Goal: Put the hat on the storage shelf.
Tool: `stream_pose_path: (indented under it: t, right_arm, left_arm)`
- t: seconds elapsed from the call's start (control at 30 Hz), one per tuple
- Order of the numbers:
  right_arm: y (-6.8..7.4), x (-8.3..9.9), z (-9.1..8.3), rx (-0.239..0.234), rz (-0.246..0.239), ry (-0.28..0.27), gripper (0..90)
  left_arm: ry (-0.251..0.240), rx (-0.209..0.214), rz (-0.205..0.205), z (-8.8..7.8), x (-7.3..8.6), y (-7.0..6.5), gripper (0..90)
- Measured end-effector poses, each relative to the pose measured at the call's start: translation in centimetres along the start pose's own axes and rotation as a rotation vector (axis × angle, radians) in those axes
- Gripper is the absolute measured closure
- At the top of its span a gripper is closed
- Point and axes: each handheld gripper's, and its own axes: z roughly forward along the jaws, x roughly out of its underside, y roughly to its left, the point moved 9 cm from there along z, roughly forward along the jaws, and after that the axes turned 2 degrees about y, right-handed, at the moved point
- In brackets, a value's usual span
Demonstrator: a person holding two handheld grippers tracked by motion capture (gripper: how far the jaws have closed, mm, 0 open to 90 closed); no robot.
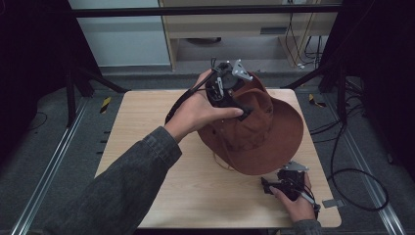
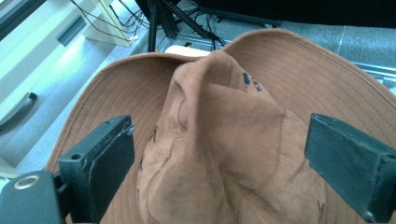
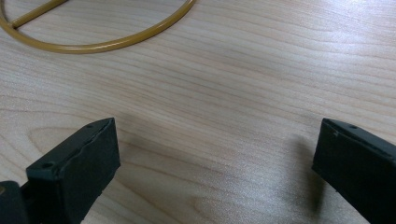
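Nearest the camera, the person's dark sleeve [image 1: 122, 191] ran up from the bottom edge toward the left gripper [image 1: 234, 100], while close to the near right corner of the wooden table [image 1: 147, 127] the right gripper [image 1: 281, 187] rested low in its hand, jaws spread wide with nothing but bare wood between them. It seemed parked there to stay out of the way, since the work was going on ahead of it and to its left. Just beyond its jaws lay a thin yellowish cord [image 3: 93, 44], curved in a loop on the wood, probably the chin string belonging to the brown hat [image 1: 259, 132]. That hat sat on the table directly beneath the left gripper, brim flat and crown up, the crown crumpled into soft folds. The left gripper hung over the far side of the crown, pointing down at it, jaws standing apart on either side of the rumpled peak [image 2: 219, 140] without pressing on the cloth. I judged that the spread jaws straddled the crown so that the fabric could be let go or taken again from above, the soft top being the easiest part to pinch.
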Motion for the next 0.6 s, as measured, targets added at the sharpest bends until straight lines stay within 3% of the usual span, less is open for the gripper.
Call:
stream_pose_path:
  t: [0.6]
  right_arm:
    - [0.0,0.0,0.0,-0.004,0.000,0.000,0.6]
  left_arm:
    - [-0.041,0.017,0.031,-0.6,1.3,-1.1,4.7]
